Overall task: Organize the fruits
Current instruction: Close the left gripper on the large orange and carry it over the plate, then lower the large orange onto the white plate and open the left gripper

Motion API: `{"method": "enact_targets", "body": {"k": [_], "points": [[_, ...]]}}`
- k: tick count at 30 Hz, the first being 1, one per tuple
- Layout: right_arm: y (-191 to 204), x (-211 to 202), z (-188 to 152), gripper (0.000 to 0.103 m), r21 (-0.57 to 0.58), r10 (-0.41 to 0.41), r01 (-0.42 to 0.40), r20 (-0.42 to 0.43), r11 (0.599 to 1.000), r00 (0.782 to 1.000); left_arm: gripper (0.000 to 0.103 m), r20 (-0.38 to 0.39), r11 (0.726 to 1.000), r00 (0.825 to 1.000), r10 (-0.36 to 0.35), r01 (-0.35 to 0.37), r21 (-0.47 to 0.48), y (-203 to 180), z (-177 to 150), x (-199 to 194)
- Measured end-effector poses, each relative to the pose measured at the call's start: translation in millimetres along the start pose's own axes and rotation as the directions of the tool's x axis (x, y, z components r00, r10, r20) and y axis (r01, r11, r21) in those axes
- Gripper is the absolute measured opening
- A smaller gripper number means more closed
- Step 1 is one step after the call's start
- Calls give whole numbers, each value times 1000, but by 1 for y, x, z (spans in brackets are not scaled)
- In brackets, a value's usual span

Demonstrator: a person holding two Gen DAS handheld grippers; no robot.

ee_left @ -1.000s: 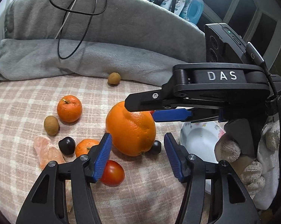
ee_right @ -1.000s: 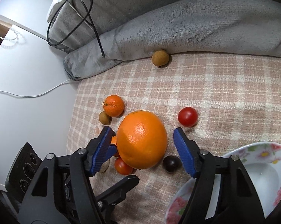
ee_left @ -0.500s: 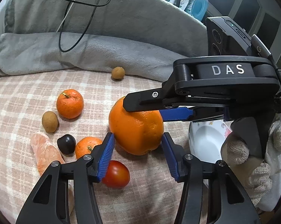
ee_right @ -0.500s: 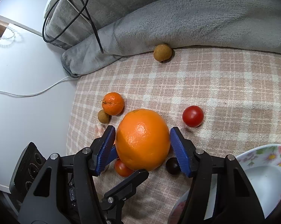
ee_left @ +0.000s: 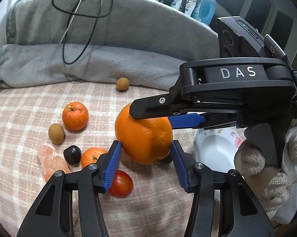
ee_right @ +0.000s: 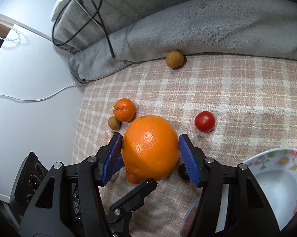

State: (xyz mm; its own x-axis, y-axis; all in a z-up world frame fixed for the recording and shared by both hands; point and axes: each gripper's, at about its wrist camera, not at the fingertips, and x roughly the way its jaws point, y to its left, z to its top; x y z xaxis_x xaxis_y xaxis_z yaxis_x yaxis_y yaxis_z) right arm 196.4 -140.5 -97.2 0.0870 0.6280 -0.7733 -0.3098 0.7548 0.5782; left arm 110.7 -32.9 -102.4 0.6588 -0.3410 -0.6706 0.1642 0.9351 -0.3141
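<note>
A large orange (ee_left: 143, 138) sits in the middle of the plaid cloth; it also shows in the right wrist view (ee_right: 150, 148). My left gripper (ee_left: 145, 165) is closed on it from the front, pads touching both sides. My right gripper (ee_right: 149, 158) is closed on the same orange from the right, and its arm (ee_left: 217, 98) crosses the left wrist view. A floral bowl (ee_left: 213, 150) stands to the right, also seen in the right wrist view (ee_right: 274, 177).
On the cloth lie two tangerines (ee_left: 75, 115) (ee_left: 91, 156), two tomatoes (ee_left: 121, 183) (ee_right: 204, 121), two dark cherries (ee_left: 72, 154) (ee_right: 183, 170), longans (ee_left: 56, 130) (ee_left: 122, 83) and a pink piece (ee_left: 51, 162). A grey blanket (ee_left: 109, 39) with cables lies behind.
Both grippers have closed from wide open onto the large orange, and both have moved slightly closer to it.
</note>
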Motion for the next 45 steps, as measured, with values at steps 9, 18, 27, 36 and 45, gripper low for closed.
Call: {"method": "enact_targets", "body": {"k": [9, 18, 27, 36, 45], "points": [[4, -34, -18, 63, -13, -4, 5, 46, 1000, 999, 51, 33, 999, 999, -18, 16, 39, -22, -5, -21], [-9, -69, -42, 63, 19, -9, 7, 90, 1000, 996, 51, 42, 996, 997, -64, 61, 70, -50, -14, -31], [-29, -90, -69, 63, 67, -17, 10, 111, 998, 994, 51, 18, 990, 994, -107, 105, 94, -82, -29, -36], [-46, -97, -88, 62, 106, -24, 13, 108, 994, 994, 51, -17, 986, 991, -130, 131, 107, -96, -41, -30], [-54, -103, -95, 62, 122, -43, 29, 110, 992, 993, 51, -38, 980, 988, -150, 154, 126, -104, -45, -25]]}}
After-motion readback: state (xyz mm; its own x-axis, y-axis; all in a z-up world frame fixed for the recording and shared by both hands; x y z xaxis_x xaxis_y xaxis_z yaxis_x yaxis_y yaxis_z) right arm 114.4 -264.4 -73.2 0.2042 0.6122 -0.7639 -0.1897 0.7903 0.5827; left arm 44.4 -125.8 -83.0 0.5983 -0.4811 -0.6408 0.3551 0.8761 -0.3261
